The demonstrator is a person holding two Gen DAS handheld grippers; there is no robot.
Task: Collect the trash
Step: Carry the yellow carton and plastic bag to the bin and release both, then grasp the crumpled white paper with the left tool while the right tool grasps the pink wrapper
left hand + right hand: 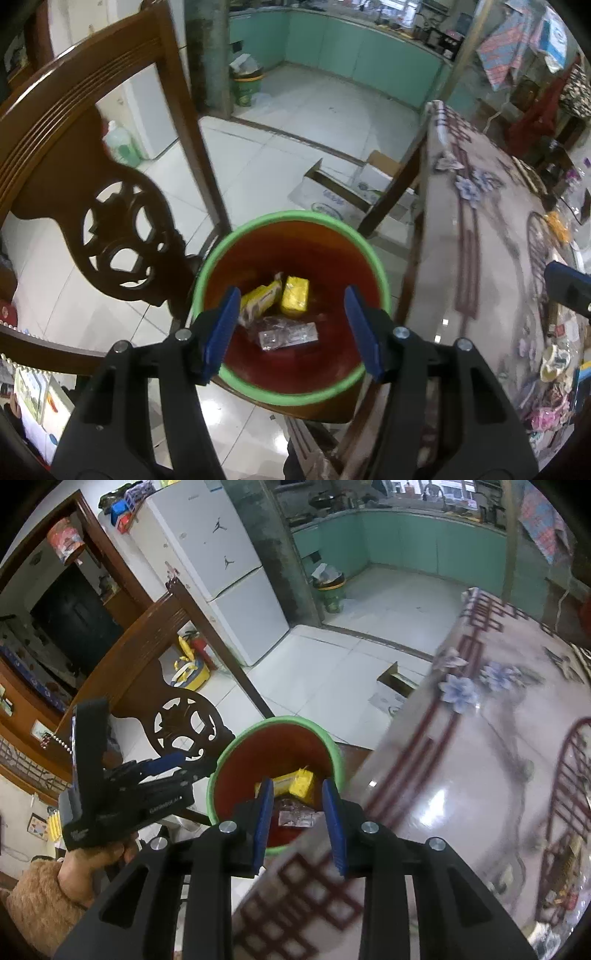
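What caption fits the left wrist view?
Open left claw above green-rimmed bin holding yellow wrappers.

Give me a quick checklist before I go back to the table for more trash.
1. Left gripper empty, open: ok.
2. Right gripper empty, open: ok.
3. Wrappers inside bin: ok; yellow packet, second yellow wrapper and foil packet lie at its bottom.
4. Bin upright beside table: ok.
5. Room left in bin: ok.
6. Next piece of trash on table: cannot tell, clutter at its far edge is blurred.
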